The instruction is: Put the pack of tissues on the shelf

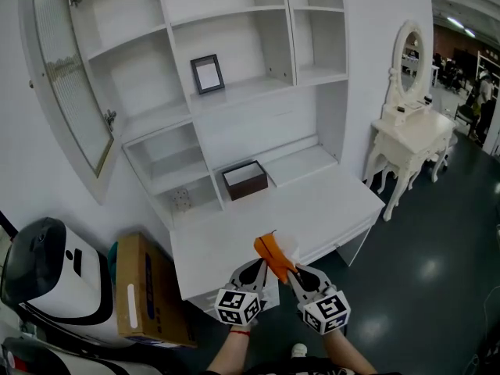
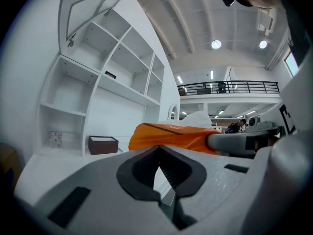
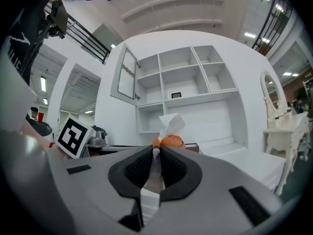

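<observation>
Tissue pack (image 1: 272, 255), orange film, white sheet puffing from the top. Hangs at lower centre of the head view, clear of any surface, about over the near edge of the desk.

Clamped at its near end by right gripper (image 1: 294, 273), jaws pressed almost together on a thin flap of wrapper. Left gripper (image 1: 262, 266) just beside it, jaws closed, nothing seen between the pads, tips right under the pack; touching or not, cannot tell.

Probably very light, soft and easily crushed, with slightly slippery film, so likely to droop or twist from an end pinch. Best held by the sealed flap or across the body with a gentle squeeze, loose sheet left alone.

Further up the frame, white desk (image 1: 312, 209), bare at the front. Beyond, at frame centre, brown box (image 1: 244, 180) in the lowest bay of the shelf unit (image 1: 234, 135). Fair landing spot, by the look of it: the open bay right of that box. Higher, towards upper centre, small picture frame (image 1: 207, 73) on a middle shelf. Far right, dressing table (image 1: 410, 131) with oval mirror.
</observation>
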### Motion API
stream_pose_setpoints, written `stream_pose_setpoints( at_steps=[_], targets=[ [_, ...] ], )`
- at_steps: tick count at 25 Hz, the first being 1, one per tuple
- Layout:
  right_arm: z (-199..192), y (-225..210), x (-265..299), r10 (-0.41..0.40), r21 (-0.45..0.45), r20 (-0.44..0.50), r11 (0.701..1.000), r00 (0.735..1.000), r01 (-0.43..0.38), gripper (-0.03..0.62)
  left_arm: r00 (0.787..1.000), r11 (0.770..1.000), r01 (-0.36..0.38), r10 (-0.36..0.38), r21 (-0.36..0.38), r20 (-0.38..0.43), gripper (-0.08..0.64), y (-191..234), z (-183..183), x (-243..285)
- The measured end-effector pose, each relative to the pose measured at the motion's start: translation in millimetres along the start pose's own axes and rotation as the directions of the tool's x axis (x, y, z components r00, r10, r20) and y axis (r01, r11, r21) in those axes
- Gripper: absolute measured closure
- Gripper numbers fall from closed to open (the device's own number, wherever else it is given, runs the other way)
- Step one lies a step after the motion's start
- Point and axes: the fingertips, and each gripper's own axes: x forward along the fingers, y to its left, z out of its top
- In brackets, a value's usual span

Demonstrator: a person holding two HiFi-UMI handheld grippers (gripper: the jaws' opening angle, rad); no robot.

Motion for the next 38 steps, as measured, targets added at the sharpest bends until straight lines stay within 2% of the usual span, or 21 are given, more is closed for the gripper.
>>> stream_pose_setpoints(
  at_steps=[11,17,22,31,38],
  targets=[
    [-12,-69,36,0.053,0.042,-0.025,0.998,0.998,-0.052,0.569,0.998,0.998,-0.055,0.055,-0.008,-0.043,0.554,14,-15,69],
    [-25,-80,56,0.086,0.076,-0.044,0.994,0.995,-0.082,0.569,0.992,0.996,-0.086,0.085,-0.01,-0.091,0.554,31,-29,80],
    [-27,-96,79,0.102,0.08,-0.043,0.992,0.994,-0.099,0.569,0.99,0.995,-0.102,0.101,-0.003,-0.095,0.554,50,-28,99],
    [15,-145,138,0.083,0.024,-0.003,0.996,0.997,-0.083,0.569,0.997,0.997,-0.071,0.071,0.005,-0.035,0.554,87,16,171],
    [66,-167,189,0.109,-0.04,0.057,0.993,0.992,-0.107,0.569,0.997,0.995,-0.072,0.072,0.071,0.001,0.554,121,75,209]
  ],
)
